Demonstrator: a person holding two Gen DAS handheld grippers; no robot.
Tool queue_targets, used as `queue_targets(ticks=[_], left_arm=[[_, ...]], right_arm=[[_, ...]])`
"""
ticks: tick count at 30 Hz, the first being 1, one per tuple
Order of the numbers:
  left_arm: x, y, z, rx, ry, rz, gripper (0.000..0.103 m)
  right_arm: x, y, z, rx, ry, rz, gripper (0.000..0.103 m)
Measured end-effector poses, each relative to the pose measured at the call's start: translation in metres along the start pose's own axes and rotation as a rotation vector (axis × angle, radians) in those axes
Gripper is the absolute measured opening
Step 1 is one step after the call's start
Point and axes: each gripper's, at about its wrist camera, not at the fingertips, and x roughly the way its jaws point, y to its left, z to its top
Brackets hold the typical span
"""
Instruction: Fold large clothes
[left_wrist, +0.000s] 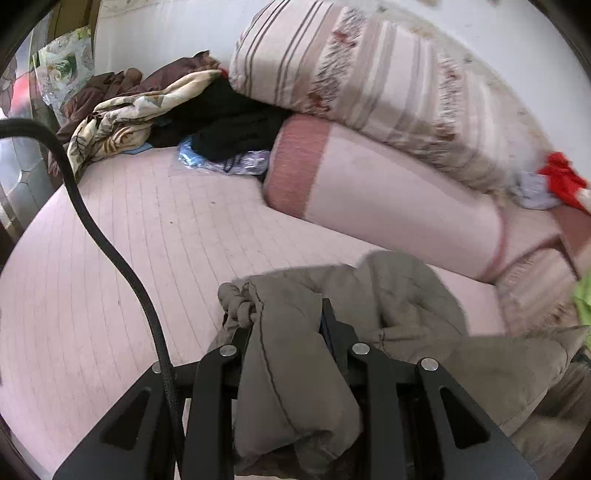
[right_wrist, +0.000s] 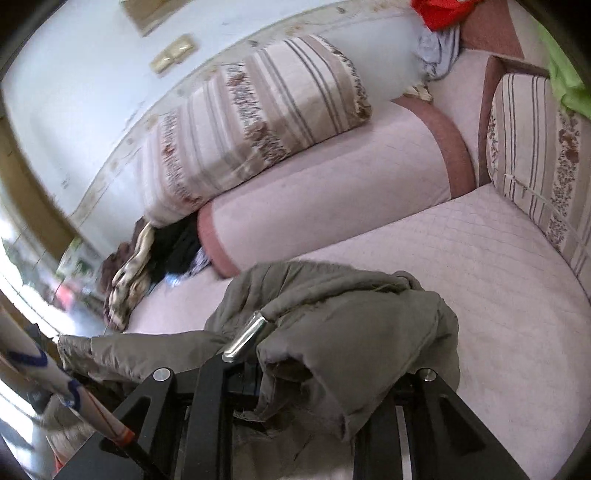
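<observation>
Fingers of the left gripper (left_wrist: 286, 325) pinch a bunched fold of the grey jacket (left_wrist: 399, 295), which spills back over the gripper body and trails right across the sofa seat (left_wrist: 147, 240). On the right gripper (right_wrist: 295, 350) the jacket (right_wrist: 351, 317) drapes over one finger and hides it; the other finger's metal tip (right_wrist: 245, 338) pokes out beside the cloth, so whether they clamp it I cannot tell. Behind the jacket lies a pink bolster (left_wrist: 388, 192) with a striped cushion (left_wrist: 369, 74) on top, both against the wall. Left of the bolster sits a clothes pile (left_wrist: 166, 110). Open seat stretches left of the jacket; a second striped cushion (right_wrist: 535, 166) bounds the right end.
</observation>
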Motion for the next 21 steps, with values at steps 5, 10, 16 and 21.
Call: queue_targets(ticks=[5,10,16,21], left_arm=[[0.083,0.002,0.021,-0.037,0.084,0.114,0.025],[0.144,-0.006,0.012,-0.021,0.128,0.203,0.029],[0.153,-0.001,0.020,-0.040,0.164,0.094,0.038],[0.107,0.025,0.041,-0.164,0.138,-0.170,0.054]], right_arm=[[0.068,-0.016,0.023,0.024,0.032,-0.093,0.026],[0.137,-0.030,0.020,0.017,0.093,-0.192,0.028],[0.173,-0.050,0.017,0.100,0.136,-0.198,0.041],[0.139,-0.058,0.024,0.187,0.039,-0.094,0.079]])
